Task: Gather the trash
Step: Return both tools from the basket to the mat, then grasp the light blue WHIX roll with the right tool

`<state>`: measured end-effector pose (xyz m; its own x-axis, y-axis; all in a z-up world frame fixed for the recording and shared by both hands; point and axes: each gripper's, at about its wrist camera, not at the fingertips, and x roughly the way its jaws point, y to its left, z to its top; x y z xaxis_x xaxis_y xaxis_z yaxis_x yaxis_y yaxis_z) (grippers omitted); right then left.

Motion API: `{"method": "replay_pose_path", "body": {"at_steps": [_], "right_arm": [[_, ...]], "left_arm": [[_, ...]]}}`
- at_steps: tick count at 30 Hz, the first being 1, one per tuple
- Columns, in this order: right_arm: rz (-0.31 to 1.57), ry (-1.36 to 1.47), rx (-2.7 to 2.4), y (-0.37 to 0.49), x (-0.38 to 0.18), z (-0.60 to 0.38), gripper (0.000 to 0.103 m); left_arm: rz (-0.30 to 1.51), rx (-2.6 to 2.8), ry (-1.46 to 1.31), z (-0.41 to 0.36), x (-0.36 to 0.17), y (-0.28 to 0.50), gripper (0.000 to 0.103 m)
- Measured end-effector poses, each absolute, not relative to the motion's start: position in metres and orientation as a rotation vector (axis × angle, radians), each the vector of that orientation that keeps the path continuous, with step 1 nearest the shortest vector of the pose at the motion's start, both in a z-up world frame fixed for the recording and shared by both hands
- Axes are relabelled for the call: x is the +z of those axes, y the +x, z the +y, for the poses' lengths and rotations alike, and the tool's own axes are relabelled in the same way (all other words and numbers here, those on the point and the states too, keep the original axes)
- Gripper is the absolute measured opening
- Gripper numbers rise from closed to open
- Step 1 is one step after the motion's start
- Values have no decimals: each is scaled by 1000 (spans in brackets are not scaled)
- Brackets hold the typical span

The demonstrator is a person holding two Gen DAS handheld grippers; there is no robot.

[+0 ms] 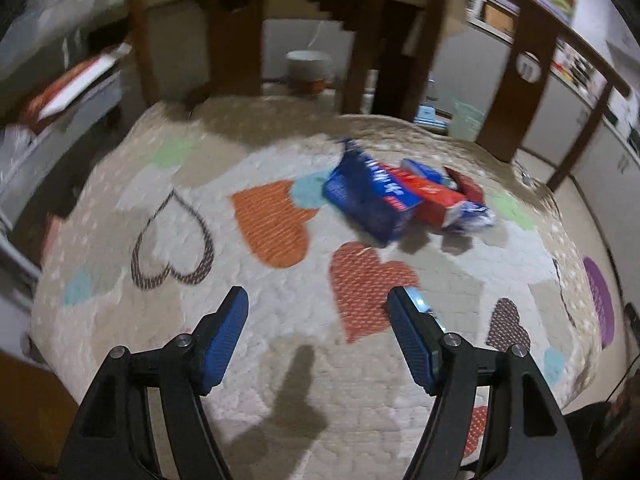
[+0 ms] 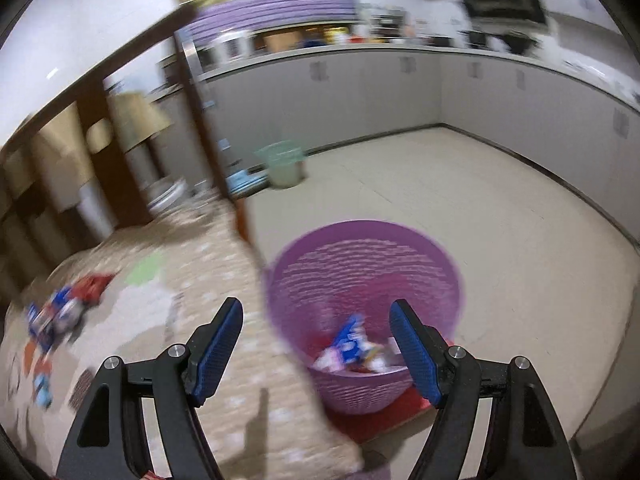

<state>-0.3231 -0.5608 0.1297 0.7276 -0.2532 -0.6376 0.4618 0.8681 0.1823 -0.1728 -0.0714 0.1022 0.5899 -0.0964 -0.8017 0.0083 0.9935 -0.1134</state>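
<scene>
We see a heart-patterned rug covering the floor, with a purple basket standing just beside its edge. The basket already holds several wrappers, so we judge the task partly done. A pile of blue and red packages remains on the rug, well apart from the basket, still to collect. The left claw and right claw are both released, with nothing between their jaws.

Grippers: two, one per view; purple basket: one; green basket: one; wrappers on the heart-patterned rug: one blurred cluster, exact count indeterminate; wrappers inside the purple basket: several, count indeterminate.
</scene>
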Motion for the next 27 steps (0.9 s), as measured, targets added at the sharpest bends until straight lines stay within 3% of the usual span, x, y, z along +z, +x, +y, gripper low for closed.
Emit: {"method": "replay_pose_path", "body": {"at_steps": [12,19,24,27], "right_arm": [[950,258,203,-234,106,-385,81],[1001,125,446,-186,100,-274,81],[1053,55,465,-165,74,-227,69],[1063,57,442,-162,65,-224,55]], "left_arm": [[980,-117,-137,-61,74,-163,71],[990,-178,-265,-50,83,-134,71],[1029,-236,-347,-59,84,-91,72],[1048,-255,-369,-72,82,-62,72]]}}
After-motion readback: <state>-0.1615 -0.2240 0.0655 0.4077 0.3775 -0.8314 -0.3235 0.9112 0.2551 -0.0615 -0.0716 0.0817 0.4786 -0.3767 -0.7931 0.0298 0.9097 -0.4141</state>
